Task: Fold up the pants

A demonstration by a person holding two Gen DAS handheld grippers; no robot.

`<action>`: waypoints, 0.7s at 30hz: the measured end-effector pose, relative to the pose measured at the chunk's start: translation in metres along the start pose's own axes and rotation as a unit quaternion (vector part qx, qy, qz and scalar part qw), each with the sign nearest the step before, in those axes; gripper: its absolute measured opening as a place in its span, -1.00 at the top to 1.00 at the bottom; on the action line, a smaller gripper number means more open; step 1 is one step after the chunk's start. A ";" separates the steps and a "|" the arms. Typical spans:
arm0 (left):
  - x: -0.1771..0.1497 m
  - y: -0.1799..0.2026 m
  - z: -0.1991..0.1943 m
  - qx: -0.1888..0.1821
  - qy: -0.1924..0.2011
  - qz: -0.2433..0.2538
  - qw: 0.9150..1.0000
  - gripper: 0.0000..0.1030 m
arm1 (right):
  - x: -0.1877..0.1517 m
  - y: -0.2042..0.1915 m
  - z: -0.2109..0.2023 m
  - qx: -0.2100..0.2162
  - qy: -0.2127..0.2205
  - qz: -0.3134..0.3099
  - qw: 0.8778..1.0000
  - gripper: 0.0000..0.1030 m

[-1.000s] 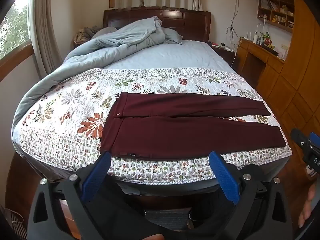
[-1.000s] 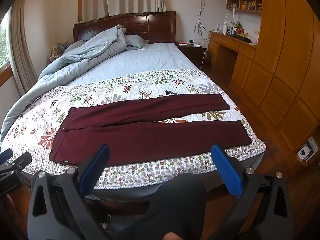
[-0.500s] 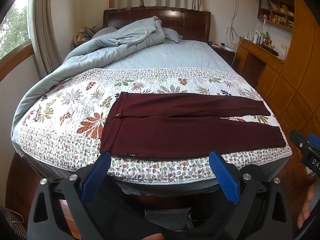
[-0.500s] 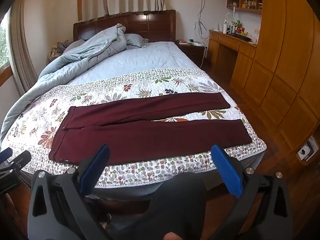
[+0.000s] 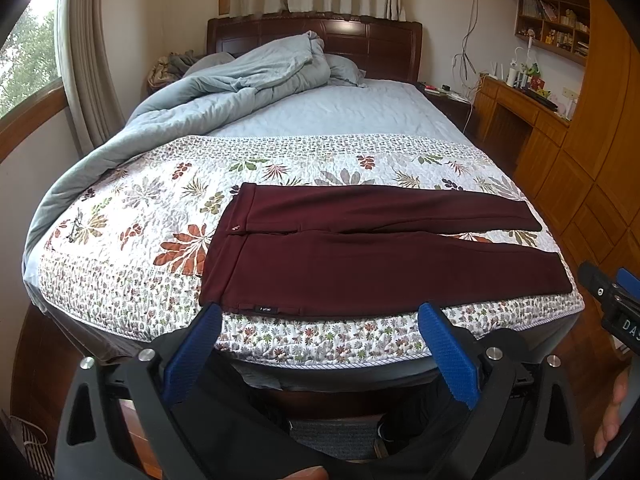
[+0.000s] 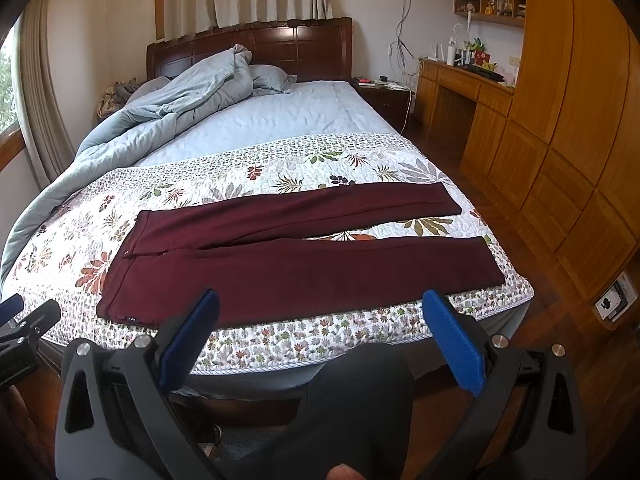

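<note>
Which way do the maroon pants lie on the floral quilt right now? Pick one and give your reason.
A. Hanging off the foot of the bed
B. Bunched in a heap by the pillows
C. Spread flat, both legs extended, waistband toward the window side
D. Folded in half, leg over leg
C: the pants lie flat on the quilt, the two legs stretched out apart toward the wardrobe side, waistband at the window end, both grippers open and short of them.

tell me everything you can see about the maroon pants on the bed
The maroon pants lie flat and unfolded across the floral quilt near the bed's foot, waistband to the left, legs running right with a narrow gap showing quilt. The fabric looks smooth and matte. A small dark label sits at the near waist corner. Neither open gripper touches them.
</note>
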State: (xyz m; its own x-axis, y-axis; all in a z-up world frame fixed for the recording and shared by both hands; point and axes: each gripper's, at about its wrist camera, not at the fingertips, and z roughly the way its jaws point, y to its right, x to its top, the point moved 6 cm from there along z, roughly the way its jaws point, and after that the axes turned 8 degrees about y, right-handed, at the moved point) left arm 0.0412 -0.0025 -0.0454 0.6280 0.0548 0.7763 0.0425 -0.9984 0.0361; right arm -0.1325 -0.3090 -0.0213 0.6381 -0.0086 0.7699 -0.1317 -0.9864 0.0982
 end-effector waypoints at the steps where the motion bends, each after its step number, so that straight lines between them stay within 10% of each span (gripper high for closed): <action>1: 0.000 0.000 0.000 0.000 0.000 0.000 1.000 -0.92 | 0.000 0.000 0.000 0.000 0.000 0.000 1.000 -0.95; 21: 0.001 -0.002 0.002 0.000 -0.002 0.000 1.000 -0.92 | -0.001 0.002 0.002 0.001 -0.003 0.001 1.000 -0.95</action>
State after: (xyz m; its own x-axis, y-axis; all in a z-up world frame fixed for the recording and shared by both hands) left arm 0.0431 -0.0007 -0.0460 0.6311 0.0545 0.7738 0.0428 -0.9985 0.0354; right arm -0.1320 -0.3108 -0.0227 0.6425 -0.0115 0.7662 -0.1315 -0.9867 0.0955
